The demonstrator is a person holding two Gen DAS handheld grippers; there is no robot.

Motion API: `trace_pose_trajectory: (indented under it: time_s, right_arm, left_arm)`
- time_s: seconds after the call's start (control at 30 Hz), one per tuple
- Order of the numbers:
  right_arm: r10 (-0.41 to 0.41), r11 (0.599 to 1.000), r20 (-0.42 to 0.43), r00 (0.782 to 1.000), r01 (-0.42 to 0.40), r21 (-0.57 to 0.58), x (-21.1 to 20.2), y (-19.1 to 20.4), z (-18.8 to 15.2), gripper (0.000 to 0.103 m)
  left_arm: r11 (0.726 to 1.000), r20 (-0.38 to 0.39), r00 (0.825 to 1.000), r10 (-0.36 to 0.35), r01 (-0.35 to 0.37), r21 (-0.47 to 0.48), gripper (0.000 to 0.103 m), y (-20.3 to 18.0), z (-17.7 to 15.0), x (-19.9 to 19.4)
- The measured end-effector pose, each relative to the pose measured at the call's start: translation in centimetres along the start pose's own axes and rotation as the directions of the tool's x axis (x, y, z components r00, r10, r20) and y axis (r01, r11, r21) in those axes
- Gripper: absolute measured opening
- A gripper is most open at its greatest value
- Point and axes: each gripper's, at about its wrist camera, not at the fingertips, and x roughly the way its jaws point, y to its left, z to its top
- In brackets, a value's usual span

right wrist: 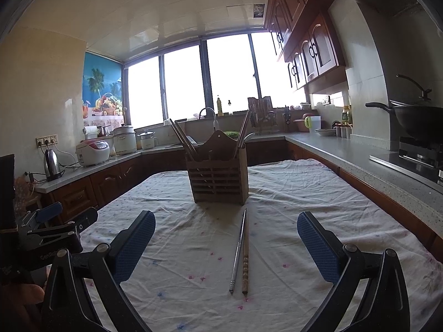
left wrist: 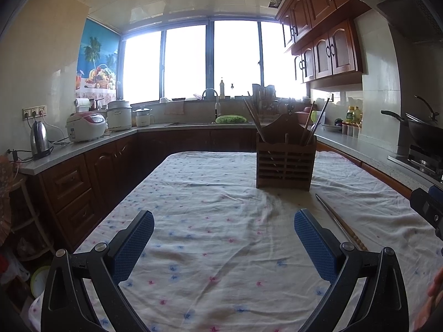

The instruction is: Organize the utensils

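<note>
Both jaws stand wide apart and hold nothing: the left gripper [left wrist: 224, 244] and the right gripper [right wrist: 226, 244] hover low over the tablecloth [right wrist: 304, 193]. Between the right gripper's blue pads [right wrist: 318, 249] a metal chopstick [right wrist: 238, 251] and a wooden chopstick [right wrist: 245, 260] lie side by side on the cloth, pointing toward the slatted wooden utensil holder [right wrist: 218, 177] just beyond them, which stands upright with chopsticks, a fork and a spoon leaning in it. Around the table run the kitchen counter [right wrist: 346, 152], a rice cooker [left wrist: 85, 126], a kettle [left wrist: 40, 139] and a wok [right wrist: 418, 121].

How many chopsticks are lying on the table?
2. A metal chopstick and a wooden chopstick lie side by side on the tablecloth, in front of the wooden holder. More utensils stand inside the holder.
</note>
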Motion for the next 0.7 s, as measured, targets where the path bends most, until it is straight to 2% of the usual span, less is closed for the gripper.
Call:
trace_pose_trajectory:
  time_s: [0.7]
  right_arm:
    - [0.014, 1.0, 0.007, 1.0, -0.014, 0.001, -0.35, 0.44, 0.54, 0.103]
  left_arm:
    - [1.0, 0.0, 1.0, 0.01, -0.01, 0.006, 0.102, -0.44, -0.02, -0.05]
